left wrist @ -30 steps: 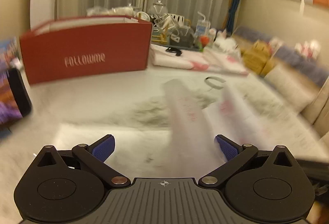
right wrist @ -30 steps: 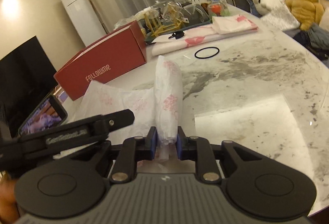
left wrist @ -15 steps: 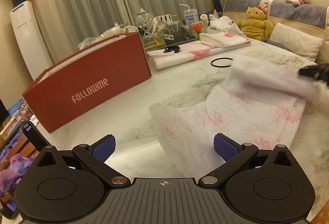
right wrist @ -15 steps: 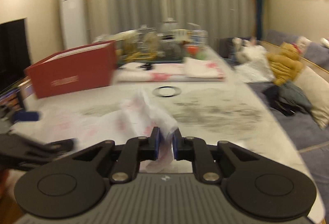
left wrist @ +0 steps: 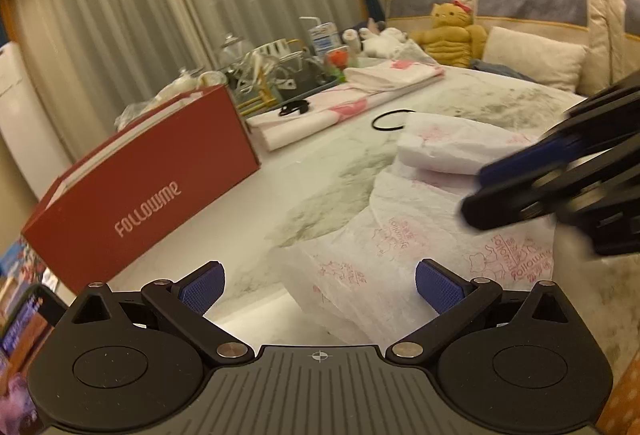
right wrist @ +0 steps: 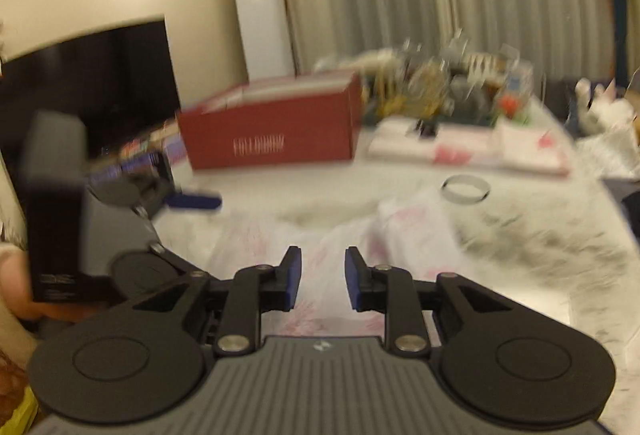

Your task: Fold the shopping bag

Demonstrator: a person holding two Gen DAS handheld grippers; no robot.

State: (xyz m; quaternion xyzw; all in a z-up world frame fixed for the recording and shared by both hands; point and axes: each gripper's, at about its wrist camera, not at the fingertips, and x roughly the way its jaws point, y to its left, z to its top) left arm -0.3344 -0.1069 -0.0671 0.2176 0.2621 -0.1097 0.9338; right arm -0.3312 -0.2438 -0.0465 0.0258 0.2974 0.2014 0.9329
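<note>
Left gripper (left wrist: pixel 318 285): nearest item in the left wrist view. Jaws spread wide, blue pads well apart, nothing gripped; the near edge of the bag lies on the table between and below them.

Right gripper (right wrist: pixel 322 277): jaws a narrow gap apart and opening. The bag shows beneath the gap, but the pads do not press on it. In the left wrist view it enters blurred from the right, over the bag's folded end.

Shopping bag (left wrist: pixel 404 235): thin white plastic, pink print. Lies flat and crumpled on the marble table (left wrist: pixel 312 171), just ahead of both grippers. Its far end is turned back on itself into a thicker fold.

Black ring (left wrist: pixel 390 120): a thin loop, flat on the table just beyond the bag's fold.

Red box (left wrist: pixel 152 191): long, white lettering on its side. Stands on the table to the left of the bag, apart from it.

Folded bags (left wrist: pixel 344 103): a white and pink pile beyond the ring, with a small black object lying on it.

Glassware and bottles (left wrist: pixel 276 63): clutter at the table's far edge, behind the box and pile; details too small to tell.

Sofa (left wrist: pixel 532 31): right background, with cushions and plush toys.

Curtains (left wrist: pixel 180 3): pale, across the back wall.
</note>
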